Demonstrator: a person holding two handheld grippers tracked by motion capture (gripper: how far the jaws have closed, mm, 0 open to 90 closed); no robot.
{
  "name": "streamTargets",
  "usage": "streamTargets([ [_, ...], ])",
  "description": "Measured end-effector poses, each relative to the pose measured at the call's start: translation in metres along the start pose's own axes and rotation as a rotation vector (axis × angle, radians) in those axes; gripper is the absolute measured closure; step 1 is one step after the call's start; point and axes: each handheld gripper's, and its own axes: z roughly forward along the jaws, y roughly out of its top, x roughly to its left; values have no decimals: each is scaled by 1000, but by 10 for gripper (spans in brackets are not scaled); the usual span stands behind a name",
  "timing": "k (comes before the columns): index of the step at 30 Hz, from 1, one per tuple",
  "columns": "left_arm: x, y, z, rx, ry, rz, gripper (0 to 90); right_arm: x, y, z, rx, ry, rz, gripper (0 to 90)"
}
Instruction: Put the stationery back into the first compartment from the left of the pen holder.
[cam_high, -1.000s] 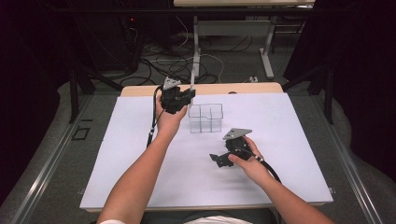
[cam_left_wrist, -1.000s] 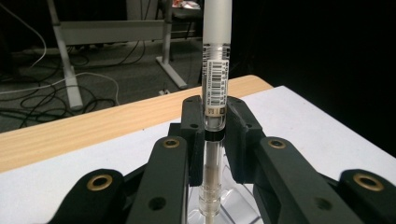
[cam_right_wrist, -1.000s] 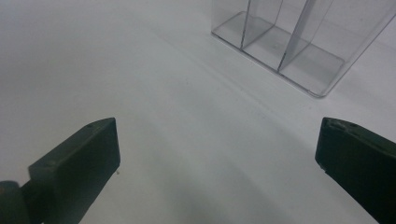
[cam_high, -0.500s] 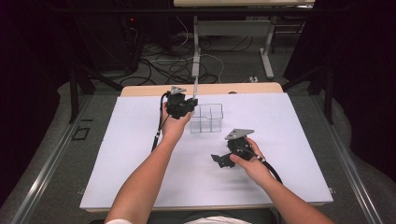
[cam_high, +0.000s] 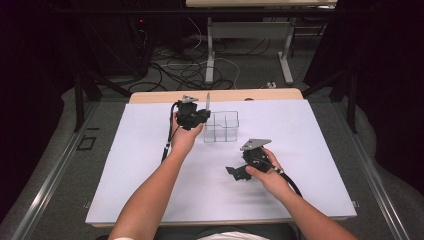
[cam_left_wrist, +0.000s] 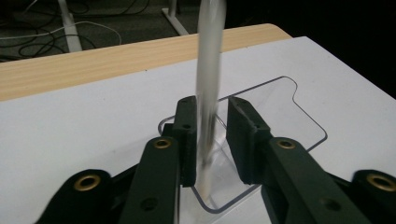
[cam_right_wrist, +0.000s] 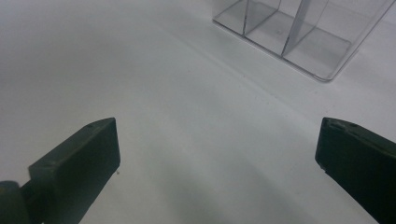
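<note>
White table (cam_high: 150, 150) — left gripper (cam_high: 199, 116) loosening around upright rod (cam_left_wrist: 209, 70)

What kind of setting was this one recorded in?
Most likely a lab or recording workspace, not a home: a white sheet covers a wooden table, loose cables trail over the floor behind, another desk's metal legs stand there, and the surroundings are dark.

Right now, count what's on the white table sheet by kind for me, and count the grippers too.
Clear compartment box: 1
Pale slim stick, upright between the left gripper's jaws over the box: 1
Black grippers, left gripper and right gripper: 2
Total: 4
</note>
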Motion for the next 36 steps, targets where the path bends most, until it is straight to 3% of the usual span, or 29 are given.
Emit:
streamTargets([
  [5, -3, 2, -14, -30, -28, 20, 678, 0, 0, -1, 7, -3, -4, 0],
  [15, -7, -1, -42, -56, -109, 33, 451, -6, 2, -4, -23, -21, 12, 0],
  [19, -9, -6, -55, -82, -106, 45, 366, -8, 3, -7, -16, -28, 19, 0],
  [21, -8, -9, -63, -84, -134, 45, 345, -8, 3, -7, -31, -28, 26, 0],
  [24, -11, -14, -75, -104, -140, 74, 315, -10, 4, -10, -25, -33, 27, 0],
  [27, -11, -20, -86, -93, -136, 106, 285, -13, 4, -12, -38, -39, 37, 0],
  [30, -7, -28, -95, -96, -160, 94, 274, -16, 5, -15, -53, -50, 42, 0],
  [36, 6, -49, -107, -82, -149, 79, 202, -23, 4, -22, -69, -69, 60, 0],
])
